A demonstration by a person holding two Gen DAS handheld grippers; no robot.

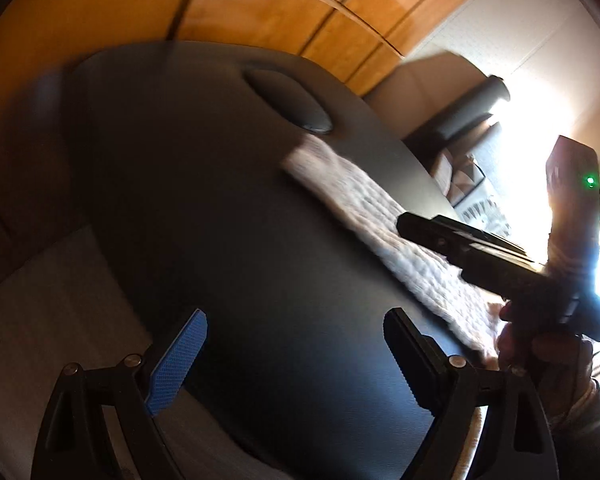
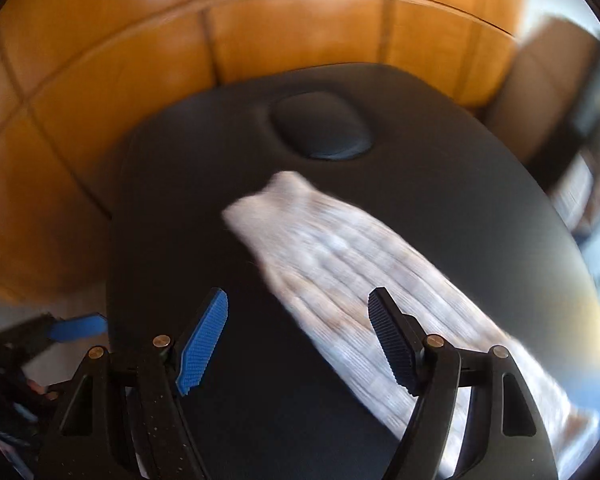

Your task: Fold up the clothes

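A long, narrow cream knitted garment [image 1: 380, 224] [image 2: 340, 264] lies flat and slantwise on a dark padded table [image 1: 220, 220] [image 2: 440, 208]. My left gripper [image 1: 296, 356] hovers open over bare table to the garment's left, with nothing between its fingers. My right gripper [image 2: 300, 340] is open just above the garment's near left edge, its dark finger [image 2: 392, 344] over the knit. In the left wrist view the right gripper [image 1: 420, 230] reaches over the garment, held by a hand [image 1: 540, 344]. The left gripper's blue pad [image 2: 76, 326] shows at the right wrist view's left edge.
An oval dark cushion [image 1: 288, 100] [image 2: 324, 128] is set into the table's far end. Wooden wall panels [image 1: 260, 8] [image 2: 100, 80] stand behind it. A brown armchair [image 1: 440, 92] and a bright window [image 1: 540, 120] are at the right. Pale floor [image 1: 40, 300] lies left.
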